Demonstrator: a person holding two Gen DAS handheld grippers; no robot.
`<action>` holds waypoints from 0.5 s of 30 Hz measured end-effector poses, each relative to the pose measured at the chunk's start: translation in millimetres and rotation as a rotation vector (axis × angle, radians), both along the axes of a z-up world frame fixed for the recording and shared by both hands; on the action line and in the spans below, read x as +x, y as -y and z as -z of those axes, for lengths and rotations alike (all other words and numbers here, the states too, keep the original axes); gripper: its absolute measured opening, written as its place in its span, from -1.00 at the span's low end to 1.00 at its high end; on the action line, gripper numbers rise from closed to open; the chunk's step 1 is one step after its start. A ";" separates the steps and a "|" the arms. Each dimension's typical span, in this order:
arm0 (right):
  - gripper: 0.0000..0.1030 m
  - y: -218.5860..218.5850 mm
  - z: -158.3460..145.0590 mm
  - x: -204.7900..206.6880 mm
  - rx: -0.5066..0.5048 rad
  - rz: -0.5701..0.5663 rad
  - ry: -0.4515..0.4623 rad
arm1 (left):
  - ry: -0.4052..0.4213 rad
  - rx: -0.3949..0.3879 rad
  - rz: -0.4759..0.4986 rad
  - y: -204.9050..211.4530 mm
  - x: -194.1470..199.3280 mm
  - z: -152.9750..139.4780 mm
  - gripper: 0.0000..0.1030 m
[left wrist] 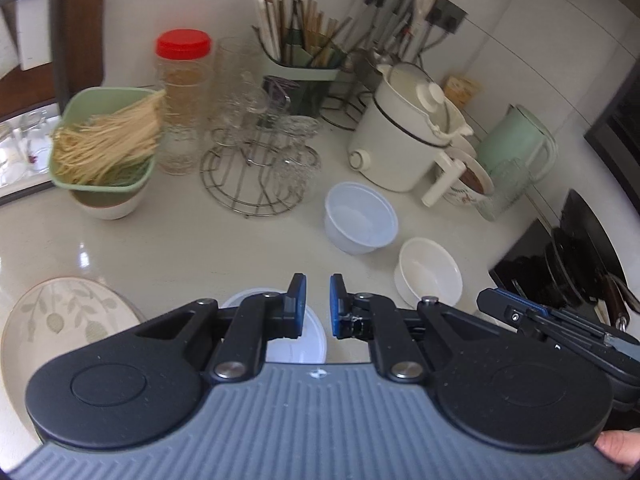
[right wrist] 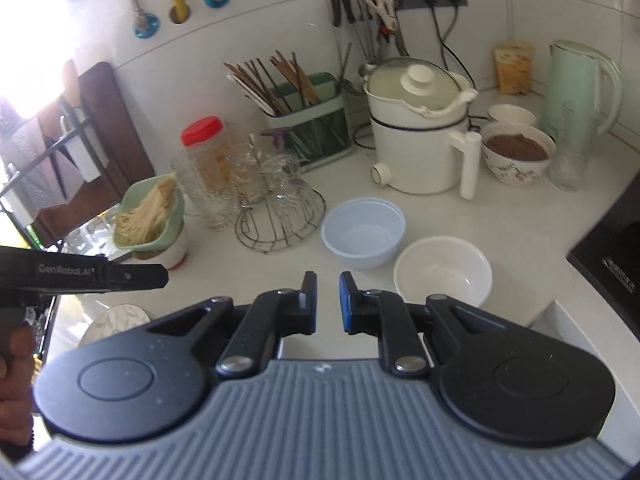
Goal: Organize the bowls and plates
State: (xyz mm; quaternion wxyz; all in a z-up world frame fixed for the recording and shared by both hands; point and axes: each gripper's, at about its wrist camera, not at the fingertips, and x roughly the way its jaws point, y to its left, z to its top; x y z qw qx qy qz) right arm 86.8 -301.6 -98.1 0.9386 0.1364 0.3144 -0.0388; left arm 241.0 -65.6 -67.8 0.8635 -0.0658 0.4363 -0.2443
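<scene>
On the white counter stand a translucent plastic bowl and, to its right and nearer, a white ceramic bowl, both empty and upright. A leaf-patterned plate lies at the near left. A white round dish is mostly hidden under my left gripper, which hovers shut and empty short of the bowls. My right gripper is also shut and empty, just left of the ceramic bowl. Each gripper shows at the edge of the other's view.
Behind the bowls are a white electric pot, a wire rack of glasses, a red-lidded jar, a green basket of noodles, a chopstick holder, a green kettle and a bowl of brown food. A black stove borders the right.
</scene>
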 end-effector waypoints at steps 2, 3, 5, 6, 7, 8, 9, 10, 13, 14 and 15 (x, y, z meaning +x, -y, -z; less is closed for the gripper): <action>-0.70 -2.0 1.0 -1.6 -0.007 0.015 -0.008 | -0.003 0.006 0.023 1.6 1.9 2.4 -0.75; -0.70 -3.1 1.6 -1.4 -0.006 0.021 -0.014 | -0.006 0.005 0.031 1.7 3.2 3.7 -0.75; -0.70 -4.3 3.0 -0.3 0.008 0.034 -0.022 | -0.014 0.005 0.047 2.2 6.3 5.7 -0.75; -0.70 -5.8 3.3 0.9 0.009 0.041 -0.025 | -0.017 0.005 0.053 2.1 7.4 6.5 -0.75; -0.70 -7.4 3.4 1.9 0.005 0.046 -0.027 | -0.020 0.005 0.062 2.3 8.7 7.5 -0.75; -0.70 -9.0 3.1 2.4 0.000 0.049 -0.026 | -0.023 0.003 0.072 1.8 10.3 8.9 -0.75; -0.70 -10.1 3.0 2.7 -0.009 0.047 -0.022 | -0.027 0.003 0.078 1.6 12.6 10.8 -0.75; -0.70 -10.3 2.8 3.1 -0.022 0.045 -0.023 | -0.036 0.003 0.075 0.9 16.1 13.5 -0.75; -0.70 -4.7 2.1 6.3 -0.025 0.051 -0.037 | -0.068 -0.005 0.076 1.1 27.0 17.7 -0.75; -0.70 -1.5 2.6 8.5 -0.022 0.055 -0.043 | -0.068 -0.006 0.074 1.7 29.5 18.0 -0.75; -0.70 1.3 3.3 11.6 -0.022 0.058 -0.048 | -0.067 -0.002 0.074 3.1 32.0 18.2 -0.75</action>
